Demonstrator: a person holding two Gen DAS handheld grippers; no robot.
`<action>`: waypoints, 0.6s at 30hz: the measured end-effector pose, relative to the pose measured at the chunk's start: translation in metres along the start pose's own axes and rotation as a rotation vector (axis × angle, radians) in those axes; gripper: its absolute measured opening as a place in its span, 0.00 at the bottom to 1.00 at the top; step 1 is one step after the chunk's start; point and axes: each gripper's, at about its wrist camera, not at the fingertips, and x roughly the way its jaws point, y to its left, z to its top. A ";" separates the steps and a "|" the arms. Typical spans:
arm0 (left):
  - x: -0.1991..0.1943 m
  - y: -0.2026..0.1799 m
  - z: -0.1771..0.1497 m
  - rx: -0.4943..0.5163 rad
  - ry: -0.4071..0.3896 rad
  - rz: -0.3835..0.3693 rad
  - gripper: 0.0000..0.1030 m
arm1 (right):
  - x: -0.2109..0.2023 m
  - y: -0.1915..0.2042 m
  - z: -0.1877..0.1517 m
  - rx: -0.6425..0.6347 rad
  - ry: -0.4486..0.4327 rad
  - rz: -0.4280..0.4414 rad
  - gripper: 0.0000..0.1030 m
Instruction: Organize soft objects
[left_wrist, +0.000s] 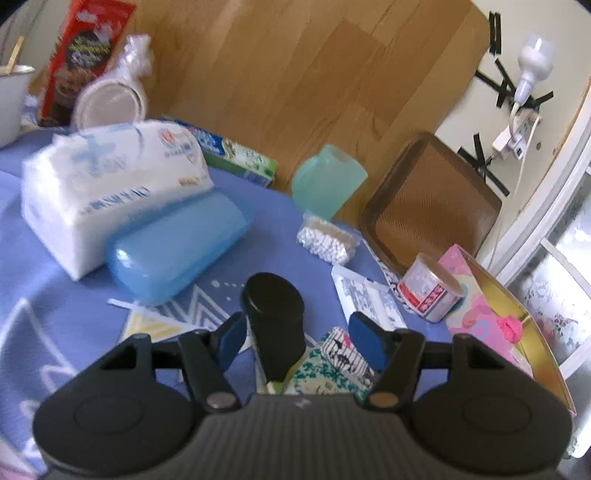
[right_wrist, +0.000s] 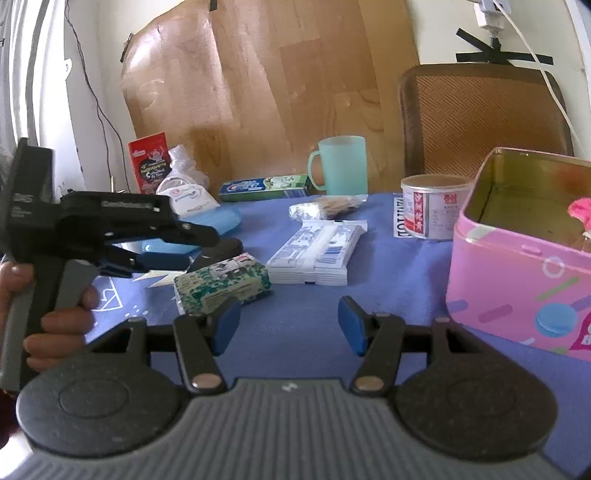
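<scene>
The left gripper (left_wrist: 297, 341) hangs over the blue tablecloth (left_wrist: 48, 288) with its blue-padded jaws spread apart, a black cylinder (left_wrist: 275, 317) standing between them without touching either pad. Just under the right pad lies a small patterned tissue pack (left_wrist: 340, 360) (green and striped print). Farther off, a white tissue pack (left_wrist: 110, 184) leans against a blue case (left_wrist: 177, 245).

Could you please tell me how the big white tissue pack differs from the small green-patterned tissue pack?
The big white soft-plastic tissue pack is far bulkier than the small green-patterned tissue pack. The white one leans on the blue oval plastic case; the green one lies flat beside the black tube. Both rest on the blue tablecloth.
</scene>
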 end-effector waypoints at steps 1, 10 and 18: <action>-0.006 0.001 -0.002 -0.003 -0.006 -0.006 0.61 | 0.003 -0.001 0.001 0.000 0.009 0.003 0.60; -0.032 0.002 -0.031 0.017 -0.018 -0.028 0.61 | 0.021 -0.002 0.015 0.046 0.035 0.095 0.60; -0.031 0.006 -0.034 0.009 -0.017 -0.065 0.61 | 0.070 -0.011 0.032 0.170 0.094 0.124 0.35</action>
